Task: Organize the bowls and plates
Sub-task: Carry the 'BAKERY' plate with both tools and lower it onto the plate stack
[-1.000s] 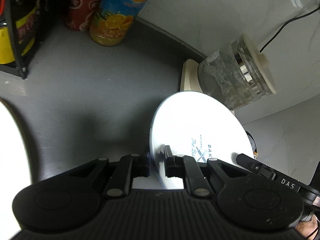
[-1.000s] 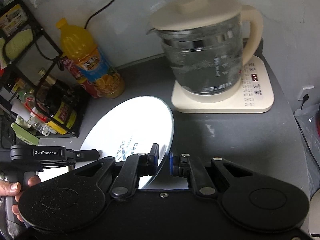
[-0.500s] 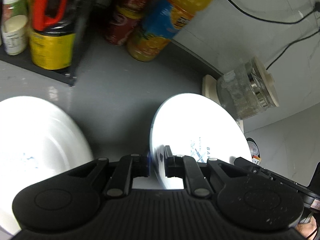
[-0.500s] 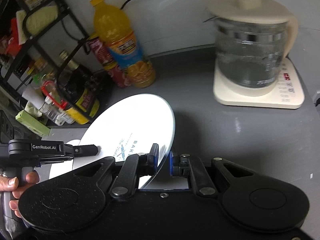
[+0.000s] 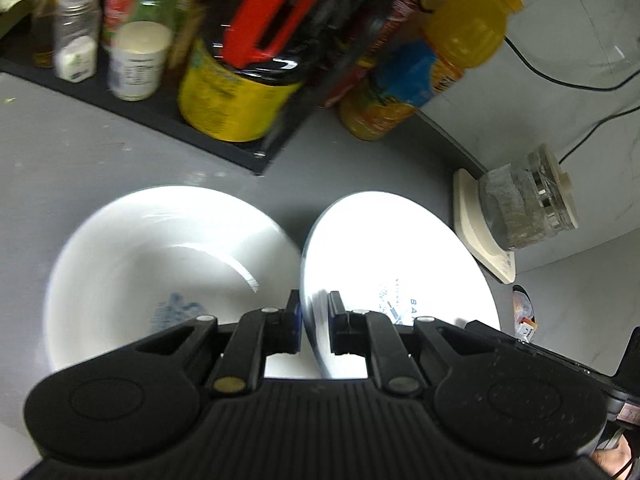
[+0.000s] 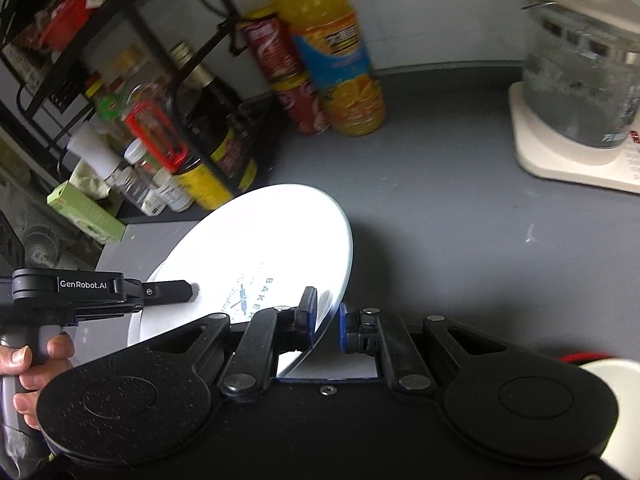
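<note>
While both grippers clamp opposite edges of one white plate (image 5: 384,248), it hangs tilted above the grey countertop (image 5: 100,168), its printed face turned up toward the cameras. Seen from the left wrist, the left gripper (image 5: 314,312) has its jaws closed on the plate's near rim, with a white bowl (image 5: 160,264) sitting on the counter just to the left, a faint blue mark at its bottom. From the right wrist, the right gripper (image 6: 326,316) pinches the plate's lower right edge, blue pads pressed to either side of the rim. A hand (image 6: 28,372) at far left of that view grasps the handle of the other gripper, whose black finger lies across the plate. Behind stand a black rack (image 6: 132,40) crowded with jars and bottles, an orange drink bottle (image 6: 332,52), red cans (image 6: 288,72) and a glass kettle (image 6: 580,76) on its cream base, all well apart from the plate.
</note>
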A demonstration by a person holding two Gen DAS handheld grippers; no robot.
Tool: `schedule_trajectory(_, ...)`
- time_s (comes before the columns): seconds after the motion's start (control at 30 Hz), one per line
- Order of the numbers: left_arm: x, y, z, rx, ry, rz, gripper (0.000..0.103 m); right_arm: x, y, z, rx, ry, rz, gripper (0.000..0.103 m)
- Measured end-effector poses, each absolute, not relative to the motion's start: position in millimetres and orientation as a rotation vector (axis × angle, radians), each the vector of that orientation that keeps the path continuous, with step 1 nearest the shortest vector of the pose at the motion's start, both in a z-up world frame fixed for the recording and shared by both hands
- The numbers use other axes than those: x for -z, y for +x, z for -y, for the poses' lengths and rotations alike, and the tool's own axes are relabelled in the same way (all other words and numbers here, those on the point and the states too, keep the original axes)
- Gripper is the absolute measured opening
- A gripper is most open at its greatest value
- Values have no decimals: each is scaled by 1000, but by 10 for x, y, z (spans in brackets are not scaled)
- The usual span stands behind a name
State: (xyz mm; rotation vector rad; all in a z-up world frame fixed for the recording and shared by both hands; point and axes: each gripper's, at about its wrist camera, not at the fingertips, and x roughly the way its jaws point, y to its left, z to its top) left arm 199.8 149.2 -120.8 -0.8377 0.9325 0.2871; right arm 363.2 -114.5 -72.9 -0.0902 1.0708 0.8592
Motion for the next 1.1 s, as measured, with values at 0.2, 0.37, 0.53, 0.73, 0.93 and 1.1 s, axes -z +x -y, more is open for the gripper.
schedule_trajectory(0.2, 1275, 1729, -1689, -311, -846, -939, 10, 847, 3401, 941, -875, -104, -1084, 11)
schedule_trajectory(0.37, 1373, 1552, -1786, -330, -859, -954, 10, 941, 3236, 814, -881, -123, -1095, 11)
schedule_trajectory(0.53, 1487, 1415, -1838, -343, -878, -966, 10, 1026, 3138, 749, -886, -148, -1109, 11)
schedule_trajectory(0.73, 1634, 1301, -1856, -361, -901, -978, 11, 1095, 3060, 684, -888, -183, -1116, 11)
schedule_trajectory(0.93, 1745, 1235, -1873, -380, -929, -986, 12, 1111, 3008, 642, -893, -206, -1104, 11)
schedule_trajectory(1.1, 1803, 1221, -1884, -408, -919, -1002, 15, 1138, 2964, 564, -887, -232, -1102, 11)
